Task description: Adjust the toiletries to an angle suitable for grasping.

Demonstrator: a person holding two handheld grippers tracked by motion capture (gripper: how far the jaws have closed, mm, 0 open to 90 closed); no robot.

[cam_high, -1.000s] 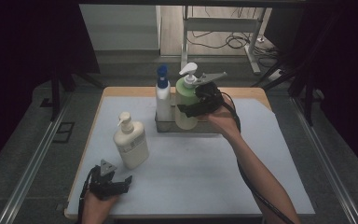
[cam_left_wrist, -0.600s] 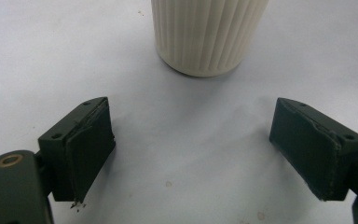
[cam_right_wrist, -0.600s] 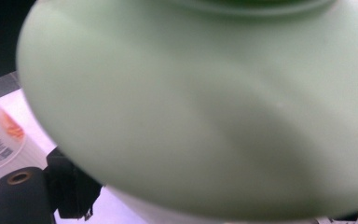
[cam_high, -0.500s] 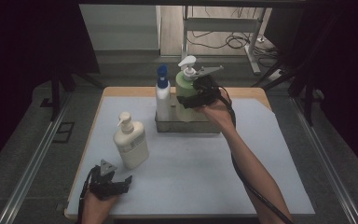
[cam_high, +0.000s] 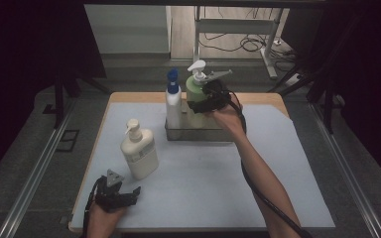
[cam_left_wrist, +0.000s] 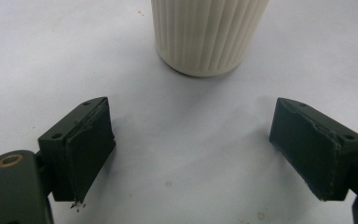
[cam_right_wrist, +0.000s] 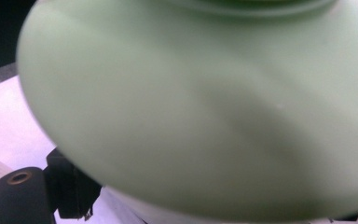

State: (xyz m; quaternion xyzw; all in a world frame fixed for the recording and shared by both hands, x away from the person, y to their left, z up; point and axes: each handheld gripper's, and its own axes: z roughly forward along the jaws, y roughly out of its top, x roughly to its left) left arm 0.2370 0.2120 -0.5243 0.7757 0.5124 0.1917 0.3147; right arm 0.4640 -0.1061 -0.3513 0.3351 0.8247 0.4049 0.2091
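A green pump bottle (cam_high: 194, 94) with a white pump stands at the metal tray (cam_high: 201, 135) at the back of the table. My right gripper (cam_high: 194, 105) is shut on its body from the right. In the right gripper view the green bottle (cam_right_wrist: 205, 107) bulges between the jaws, and one finger (cam_right_wrist: 72, 191) shows at the lower left. A white bottle with a blue cap (cam_high: 173, 104) stands in the tray's left part. My left gripper (cam_high: 129, 194) rests open on the mat at the front left. The cream pump bottle (cam_high: 140, 151) stands just beyond it, its ribbed base (cam_left_wrist: 209, 32) ahead of the open left gripper (cam_left_wrist: 191, 154).
A pale blue mat (cam_high: 213, 173) covers the wooden table. A cable trails from the right gripper along the forearm (cam_high: 258, 173). Dark curtains and metal rails border both sides, and a stand with cables is behind the table.
My right hand has shifted slightly back and left with the green bottle in its grip. The left gripper and the cream bottle have stayed put.
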